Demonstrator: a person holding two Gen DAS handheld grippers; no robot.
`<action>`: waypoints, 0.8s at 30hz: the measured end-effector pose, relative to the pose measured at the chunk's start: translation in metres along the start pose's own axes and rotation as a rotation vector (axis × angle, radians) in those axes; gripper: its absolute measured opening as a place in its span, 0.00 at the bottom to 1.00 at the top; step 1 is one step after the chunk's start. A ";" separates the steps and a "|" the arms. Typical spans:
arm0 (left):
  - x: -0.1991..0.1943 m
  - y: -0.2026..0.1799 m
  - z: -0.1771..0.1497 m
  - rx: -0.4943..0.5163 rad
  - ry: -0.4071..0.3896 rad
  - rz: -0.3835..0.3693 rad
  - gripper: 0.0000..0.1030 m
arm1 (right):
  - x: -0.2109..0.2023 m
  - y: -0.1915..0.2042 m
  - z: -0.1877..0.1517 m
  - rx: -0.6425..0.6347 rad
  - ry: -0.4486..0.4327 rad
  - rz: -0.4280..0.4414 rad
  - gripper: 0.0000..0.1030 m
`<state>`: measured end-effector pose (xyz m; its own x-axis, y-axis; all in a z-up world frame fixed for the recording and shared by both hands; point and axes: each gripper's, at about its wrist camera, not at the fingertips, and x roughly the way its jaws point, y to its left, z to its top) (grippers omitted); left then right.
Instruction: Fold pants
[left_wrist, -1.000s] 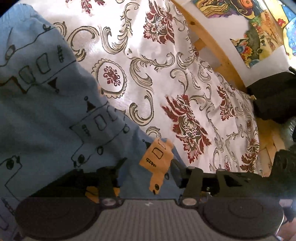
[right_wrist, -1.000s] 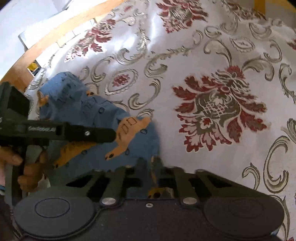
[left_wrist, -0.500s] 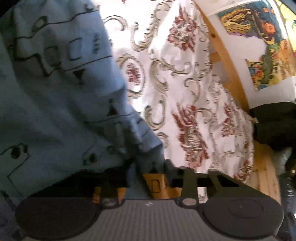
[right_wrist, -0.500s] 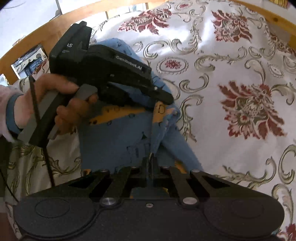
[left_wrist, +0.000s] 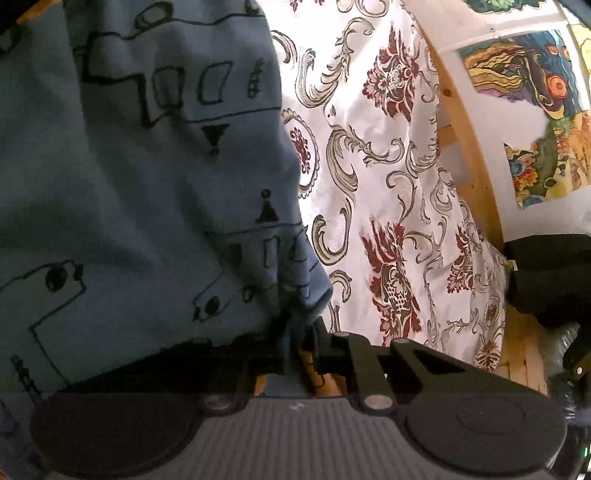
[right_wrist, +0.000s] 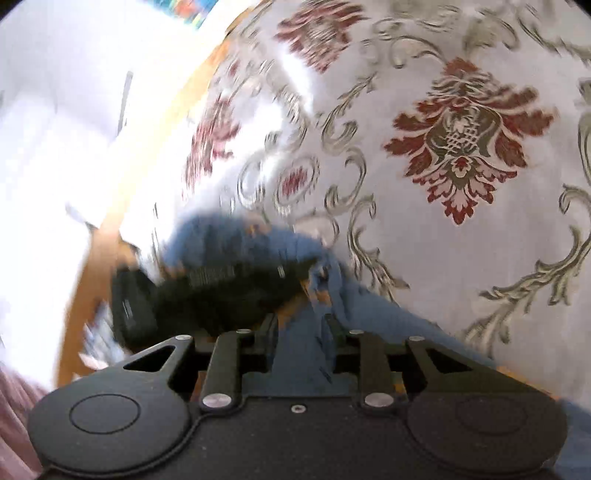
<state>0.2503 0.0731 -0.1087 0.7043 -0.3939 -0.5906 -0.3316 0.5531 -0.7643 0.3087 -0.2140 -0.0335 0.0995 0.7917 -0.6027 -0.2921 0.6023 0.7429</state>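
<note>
Over the last second the pants (left_wrist: 140, 206) rose to fill more of the left view, and their orange patch slipped behind the left hand-held gripper (left_wrist: 295, 332). The right hand-held gripper (right_wrist: 303, 332) swung, blurring its view.

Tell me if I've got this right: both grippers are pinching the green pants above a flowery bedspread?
Nearly. The pants are blue with dark line drawings, not green, as the left wrist view shows clearly. The rest holds: the left gripper and the right gripper each pinch the fabric, above the flowery bedspread.
</note>
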 end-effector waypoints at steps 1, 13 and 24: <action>0.000 0.000 -0.001 0.004 -0.007 -0.003 0.14 | 0.002 -0.002 0.005 0.040 -0.012 0.017 0.28; -0.004 0.008 -0.006 -0.027 -0.048 -0.044 0.14 | 0.028 -0.036 0.019 0.471 -0.045 0.077 0.28; -0.004 0.010 -0.005 -0.036 -0.045 -0.048 0.14 | 0.039 -0.032 0.024 0.482 -0.011 -0.041 0.28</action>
<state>0.2407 0.0764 -0.1148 0.7473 -0.3854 -0.5412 -0.3183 0.5073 -0.8008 0.3446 -0.1994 -0.0738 0.1122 0.7656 -0.6335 0.1857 0.6101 0.7703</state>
